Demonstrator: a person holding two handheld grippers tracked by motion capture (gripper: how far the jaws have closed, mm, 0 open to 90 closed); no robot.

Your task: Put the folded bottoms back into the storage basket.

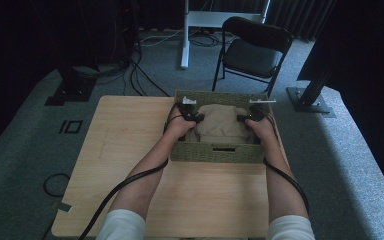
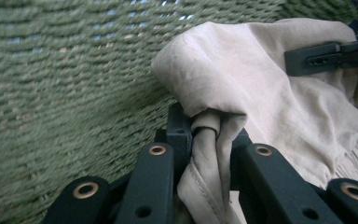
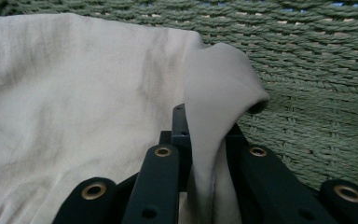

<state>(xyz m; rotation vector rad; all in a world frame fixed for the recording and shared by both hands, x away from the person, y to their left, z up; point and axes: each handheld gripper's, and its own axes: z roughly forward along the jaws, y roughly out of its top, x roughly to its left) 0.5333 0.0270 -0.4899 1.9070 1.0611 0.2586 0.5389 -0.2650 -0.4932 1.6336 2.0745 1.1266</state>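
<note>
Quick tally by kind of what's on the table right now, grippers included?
Beige cloth: 1
Green woven basket: 1
Grippers, left gripper and right gripper, each shut on the cloth: 2
Total: 4

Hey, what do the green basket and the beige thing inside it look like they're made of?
Basket: woven cord or grass-like fibre, matte green; twisted strands run in rows across its wall in both gripper views. Beige cloth: thin matte fabric, perhaps cotton or linen; it folds and creases softly and shows a stitched hem.
</note>
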